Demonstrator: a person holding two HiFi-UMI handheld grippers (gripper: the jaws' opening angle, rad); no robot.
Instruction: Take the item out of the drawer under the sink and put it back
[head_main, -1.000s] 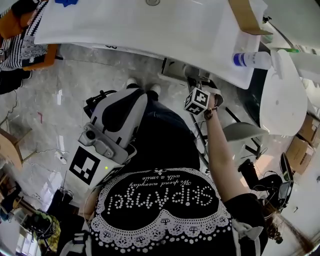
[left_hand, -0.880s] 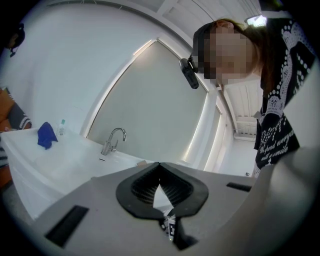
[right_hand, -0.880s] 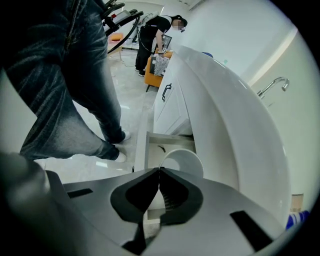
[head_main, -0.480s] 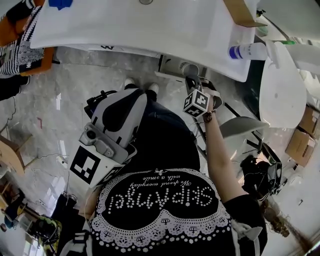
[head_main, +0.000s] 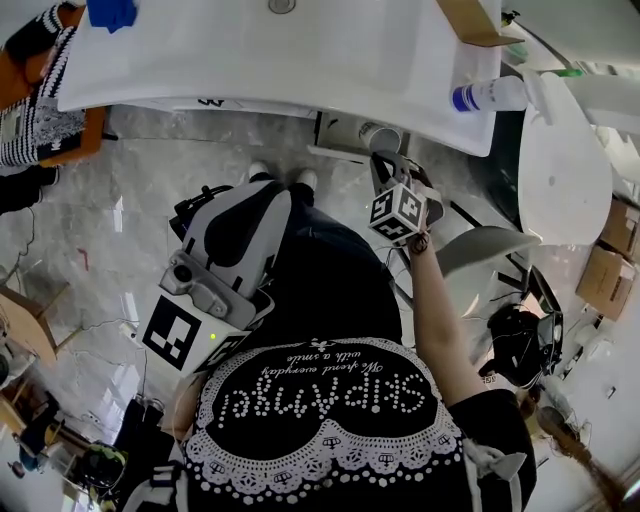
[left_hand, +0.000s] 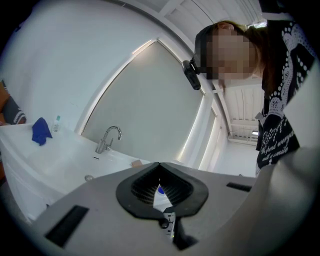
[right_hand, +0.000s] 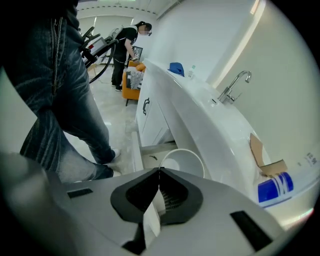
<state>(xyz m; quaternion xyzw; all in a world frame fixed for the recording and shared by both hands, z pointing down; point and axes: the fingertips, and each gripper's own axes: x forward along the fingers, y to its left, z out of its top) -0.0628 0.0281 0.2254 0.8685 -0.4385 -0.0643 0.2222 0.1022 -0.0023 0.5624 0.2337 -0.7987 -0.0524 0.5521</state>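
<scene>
My right gripper (right_hand: 160, 172) has eased back toward me, jaws clenched on nothing, uncovering the white cup (right_hand: 175, 161) in the open drawer (right_hand: 147, 159) under the sink (head_main: 300, 50). My left gripper (left_hand: 160, 167), also clenched, idles. The cup looks returned.

Black top (head_main: 330, 440), white beaded lettering (head_main: 322, 392), lace trim (head_main: 330, 462), dark jeans (head_main: 340, 290)
</scene>
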